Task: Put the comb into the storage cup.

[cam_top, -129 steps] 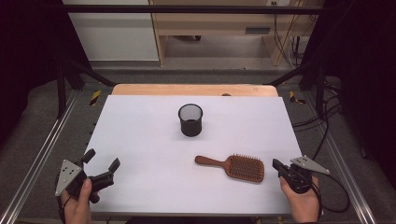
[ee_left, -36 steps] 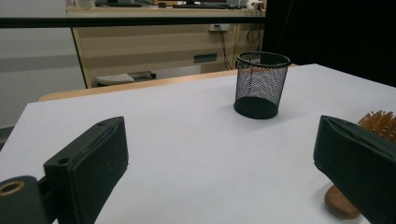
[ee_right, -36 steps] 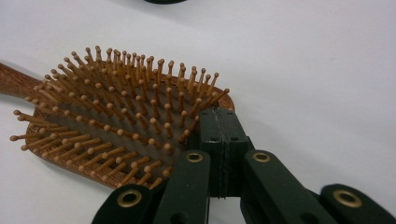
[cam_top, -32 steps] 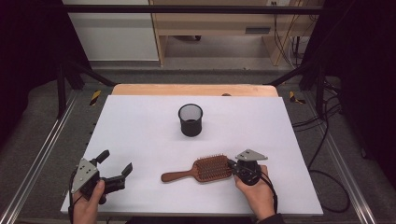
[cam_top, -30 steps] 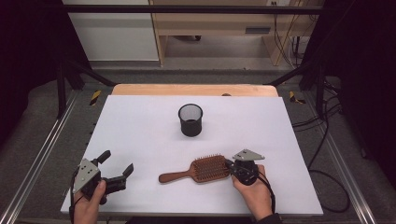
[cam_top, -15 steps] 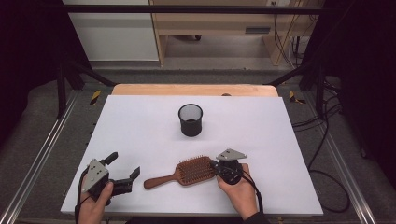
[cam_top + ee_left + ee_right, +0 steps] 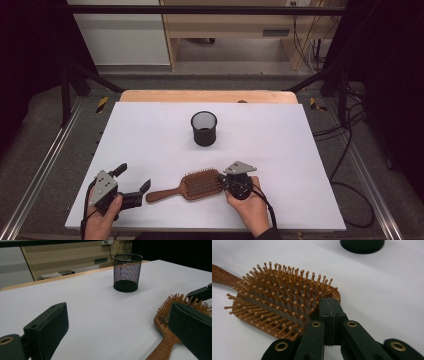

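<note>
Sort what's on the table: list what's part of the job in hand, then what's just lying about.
In the job:
- wooden hairbrush
- right gripper, shut, against the brush head's end
- left gripper, open, by the handle tip

Lying about:
- black mesh cup, standing apart
- cables beside the table

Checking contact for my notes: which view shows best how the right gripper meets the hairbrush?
The right gripper view: the right gripper, shut, presses the hairbrush head's edge. The high view shows them small; the left gripper view shows the bristles.
</note>
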`<move>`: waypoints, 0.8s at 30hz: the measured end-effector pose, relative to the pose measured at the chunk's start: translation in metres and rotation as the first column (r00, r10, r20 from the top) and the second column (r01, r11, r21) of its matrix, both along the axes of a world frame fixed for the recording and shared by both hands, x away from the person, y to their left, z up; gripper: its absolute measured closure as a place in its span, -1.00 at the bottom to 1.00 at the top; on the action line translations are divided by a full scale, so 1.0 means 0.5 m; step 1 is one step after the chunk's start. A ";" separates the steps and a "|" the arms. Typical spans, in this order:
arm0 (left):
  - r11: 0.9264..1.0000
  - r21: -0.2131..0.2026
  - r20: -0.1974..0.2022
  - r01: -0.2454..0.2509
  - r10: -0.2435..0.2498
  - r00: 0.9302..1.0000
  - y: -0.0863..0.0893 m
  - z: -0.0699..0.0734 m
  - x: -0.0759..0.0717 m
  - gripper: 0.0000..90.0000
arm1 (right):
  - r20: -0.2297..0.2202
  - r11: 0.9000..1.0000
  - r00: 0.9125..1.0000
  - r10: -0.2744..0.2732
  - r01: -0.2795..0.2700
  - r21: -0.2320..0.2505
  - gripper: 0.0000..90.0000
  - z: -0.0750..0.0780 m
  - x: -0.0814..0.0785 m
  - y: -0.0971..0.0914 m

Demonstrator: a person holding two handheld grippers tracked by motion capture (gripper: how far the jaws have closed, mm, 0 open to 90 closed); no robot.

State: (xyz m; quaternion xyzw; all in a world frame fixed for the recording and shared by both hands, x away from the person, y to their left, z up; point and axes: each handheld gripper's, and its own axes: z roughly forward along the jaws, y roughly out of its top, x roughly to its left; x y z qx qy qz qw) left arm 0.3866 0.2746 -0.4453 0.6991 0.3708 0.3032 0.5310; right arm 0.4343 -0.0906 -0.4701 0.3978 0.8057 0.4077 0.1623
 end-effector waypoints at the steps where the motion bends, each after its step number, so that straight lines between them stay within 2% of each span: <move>1: 1.000 0.000 0.001 0.000 0.000 1.000 0.000 0.000 0.000 -0.92 | -0.002 1.000 1.000 0.000 0.000 -0.001 1.00 0.000 0.000 0.001; 24: 1.000 0.021 -0.005 0.018 -0.018 1.000 -0.008 -0.002 0.000 -0.92 | 0.003 1.000 1.000 0.009 -0.009 0.004 1.00 -0.001 0.006 0.007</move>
